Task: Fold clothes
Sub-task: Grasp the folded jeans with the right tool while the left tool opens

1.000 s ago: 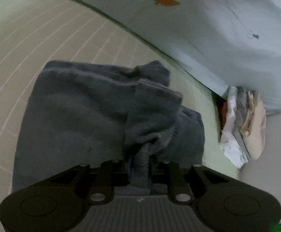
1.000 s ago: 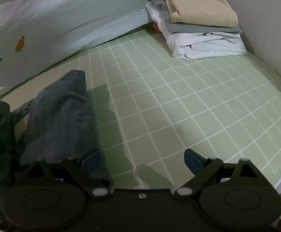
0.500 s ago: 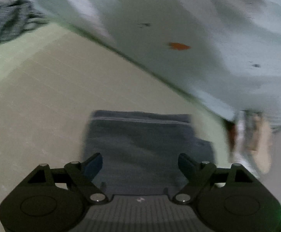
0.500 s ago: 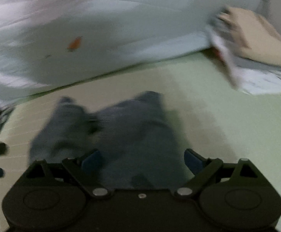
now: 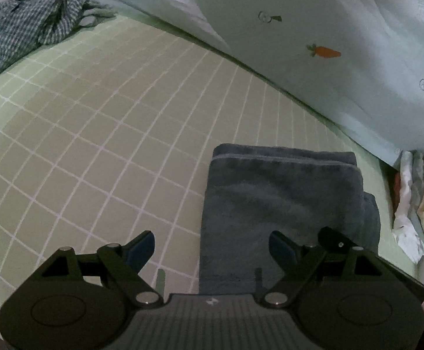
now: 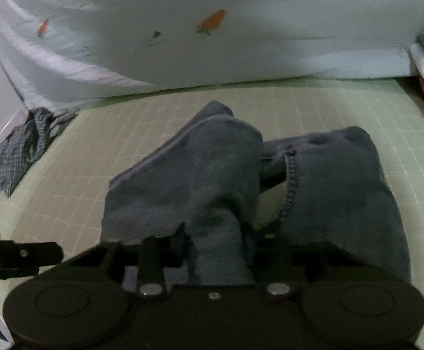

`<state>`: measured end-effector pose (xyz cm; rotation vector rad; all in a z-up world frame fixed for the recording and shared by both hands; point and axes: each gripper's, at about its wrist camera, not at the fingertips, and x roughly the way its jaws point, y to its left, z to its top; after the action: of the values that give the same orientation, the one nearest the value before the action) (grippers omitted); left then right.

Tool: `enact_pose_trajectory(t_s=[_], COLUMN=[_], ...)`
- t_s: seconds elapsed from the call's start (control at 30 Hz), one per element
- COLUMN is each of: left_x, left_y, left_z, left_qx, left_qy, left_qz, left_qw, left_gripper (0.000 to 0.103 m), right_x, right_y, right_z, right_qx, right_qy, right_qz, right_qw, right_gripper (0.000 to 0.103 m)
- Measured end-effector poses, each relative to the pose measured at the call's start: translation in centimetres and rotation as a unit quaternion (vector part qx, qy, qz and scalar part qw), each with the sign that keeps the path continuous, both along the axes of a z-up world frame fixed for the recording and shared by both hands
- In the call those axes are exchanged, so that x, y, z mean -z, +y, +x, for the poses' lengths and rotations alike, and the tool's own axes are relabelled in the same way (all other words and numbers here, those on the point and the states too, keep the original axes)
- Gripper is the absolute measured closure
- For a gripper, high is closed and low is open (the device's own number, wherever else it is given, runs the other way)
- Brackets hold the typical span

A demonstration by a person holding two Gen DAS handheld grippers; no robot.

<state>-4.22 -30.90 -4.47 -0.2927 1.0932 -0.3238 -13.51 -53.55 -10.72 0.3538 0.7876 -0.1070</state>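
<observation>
A dark grey-blue garment lies folded on the green gridded mat. My left gripper is open and empty, hovering over the garment's near left corner. In the right wrist view the same garment is bunched, with one fold pulled up. My right gripper is shut on that raised fold at the garment's near edge. The left gripper shows at the left edge of the right wrist view.
A crumpled checked shirt lies at the mat's far left, also in the right wrist view. A stack of folded clothes sits at the right. A pale sheet with carrot prints runs along the back.
My left gripper let go of the grey garment, opened and drew back to the left. My right gripper swung over to the garment and shut on a fold of it.
</observation>
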Motion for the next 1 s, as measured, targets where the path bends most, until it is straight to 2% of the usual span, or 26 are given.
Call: enact_pose_trajectory(t_s=[0.03, 0.07, 0.13, 0.2, 0.3, 0.4, 0.43, 0.5, 0.53, 0.6, 0.63, 0.67, 0.73, 0.8, 0.9, 1.0], left_x=[0.1, 0.0, -0.2, -0.6, -1.2, -1.5, -1.5, -1.2, -0.9, -0.3, 0.0, 0.4, 1.0, 1.8, 2.8, 3.7], left_y=[-0.1, -0.2, -0.6, -1.2, -2.3, -3.9, -4.5, -5.7, -6.2, -7.3, -7.8, -8.3, -9.2, -9.7, -10.4, -10.9], left_z=[0.2, 0.3, 0.6, 1.0, 1.2, 1.2, 1.1, 1.0, 0.9, 1.0, 1.1, 1.2, 1.2, 1.5, 2.1, 3.0], left_qx=[0.001, 0.003, 0.009, 0.017, 0.031, 0.055, 0.064, 0.082, 0.090, 0.103, 0.110, 0.116, 0.123, 0.128, 0.132, 0.130], left_qy=[0.001, 0.000, -0.004, -0.013, -0.029, -0.039, -0.042, -0.039, -0.035, -0.024, -0.018, -0.013, -0.007, 0.004, 0.018, 0.024], left_qz=[-0.002, -0.005, -0.010, -0.015, -0.024, -0.028, -0.029, -0.027, -0.027, -0.023, -0.019, -0.016, -0.009, -0.009, -0.011, -0.027], left_qw=[1.0000, 1.0000, 0.9999, 0.9996, 0.9988, 0.9973, 0.9966, 0.9955, 0.9949, 0.9941, 0.9936, 0.9931, 0.9923, 0.9917, 0.9910, 0.9909], left_gripper=[0.017, 0.017, 0.017, 0.017, 0.017, 0.017, 0.017, 0.016, 0.015, 0.014, 0.014, 0.013, 0.012, 0.011, 0.010, 0.007], right_x=[0.1, -0.1, -0.9, -1.7, -2.7, -3.8, -3.8, -2.3, -1.4, 0.6, 1.2, 1.5, 2.0, 2.4, 3.2, 4.2], right_y=[0.1, -0.2, -2.1, -4.4, -8.0, -11.6, -12.7, -14.0, -14.2, -14.1, -14.1, -14.1, -14.1, -14.1, -14.2, -15.2], right_z=[0.1, 0.2, -0.4, -1.7, -3.8, -6.0, -6.6, -6.7, -6.6, -6.5, -6.6, -6.9, -7.2, -6.6, -5.5, -5.3], right_qx=[-0.007, -0.011, -0.009, 0.011, 0.049, 0.086, 0.096, 0.118, 0.130, 0.155, 0.168, 0.183, 0.206, 0.202, 0.194, 0.201], right_qy=[0.001, -0.003, -0.030, -0.061, -0.107, -0.153, -0.155, -0.087, -0.052, 0.003, 0.014, 0.008, -0.003, 0.001, 0.024, 0.028], right_qz=[0.004, 0.022, 0.101, 0.148, 0.199, 0.249, 0.250, 0.174, 0.138, 0.087, 0.080, 0.095, 0.124, 0.139, 0.124, 0.142], right_qw=[1.000, 1.000, 0.994, 0.987, 0.973, 0.953, 0.951, 0.974, 0.980, 0.984, 0.982, 0.978, 0.971, 0.969, 0.973, 0.969], right_gripper=[0.092, 0.093, 0.095, 0.095, 0.095, 0.096, 0.096, 0.094, 0.085, 0.071, 0.057, 0.044, 0.031, 0.028, 0.020, 0.014])
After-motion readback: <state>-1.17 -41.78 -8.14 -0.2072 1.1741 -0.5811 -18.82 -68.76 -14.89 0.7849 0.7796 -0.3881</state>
